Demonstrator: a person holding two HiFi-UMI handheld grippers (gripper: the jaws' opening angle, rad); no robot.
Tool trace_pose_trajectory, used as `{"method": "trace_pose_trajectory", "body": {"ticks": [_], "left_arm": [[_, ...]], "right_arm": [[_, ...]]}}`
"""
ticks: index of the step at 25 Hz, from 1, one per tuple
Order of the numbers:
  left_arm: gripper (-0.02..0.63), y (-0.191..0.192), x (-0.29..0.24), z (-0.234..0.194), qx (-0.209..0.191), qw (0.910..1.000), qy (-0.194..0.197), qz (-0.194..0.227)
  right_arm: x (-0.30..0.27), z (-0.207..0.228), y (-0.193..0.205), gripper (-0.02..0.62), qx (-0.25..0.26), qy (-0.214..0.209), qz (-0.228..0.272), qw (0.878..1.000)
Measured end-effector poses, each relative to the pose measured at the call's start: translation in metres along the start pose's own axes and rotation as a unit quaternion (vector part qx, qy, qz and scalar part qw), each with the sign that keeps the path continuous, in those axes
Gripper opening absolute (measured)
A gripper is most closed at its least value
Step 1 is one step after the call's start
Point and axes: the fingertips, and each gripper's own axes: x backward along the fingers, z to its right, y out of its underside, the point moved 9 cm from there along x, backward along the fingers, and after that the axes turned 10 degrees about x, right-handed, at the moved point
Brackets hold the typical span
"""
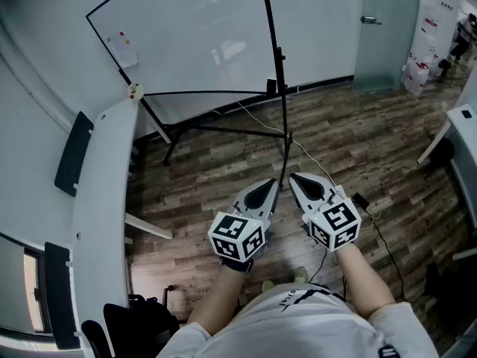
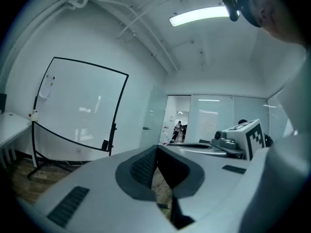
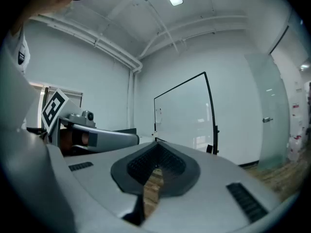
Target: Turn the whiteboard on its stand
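Observation:
A black-framed whiteboard (image 1: 194,32) stands on a black stand (image 1: 223,130) against the far wall; it also shows in the left gripper view (image 2: 77,108) and the right gripper view (image 3: 187,115). Both grippers hang side by side over the wooden floor, well short of the board. My left gripper (image 1: 273,183) has its jaws closed tip to tip with nothing between them. My right gripper (image 1: 294,177) is likewise shut and empty. Its marker cube (image 2: 253,135) shows at the right of the left gripper view.
A white desk (image 1: 100,200) with dark chairs (image 1: 73,154) runs along the left. A cable (image 1: 313,159) trails across the floor from the stand toward a plug (image 1: 360,200). Another white table (image 1: 458,125) and boxes (image 1: 417,69) stand at the right. A glass door (image 1: 384,28) is behind.

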Motion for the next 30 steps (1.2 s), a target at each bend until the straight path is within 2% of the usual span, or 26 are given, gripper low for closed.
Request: {"method": "trace_pose_trajectory", "body": {"ticks": [10,23,30], "left_arm": [[0.012,0.008,-0.013,0.006,0.01,0.9998,-0.016,0.012],[0.012,0.021,-0.047,0.021,0.012,0.9993,-0.026,0.024],[0.012,0.023,-0.072,0.014,0.014,0.9995,-0.025,0.012]], "right_arm": [[0.0,0.013,0.008,0.014,0.002,-0.015,-0.001,1.0],[0.019,0.05,0.019,0.014,-0.028,-0.026,0.028,0.999],[0.015,0.076,0.024,0.014,-0.042,-0.016,0.032,0.998]]}}
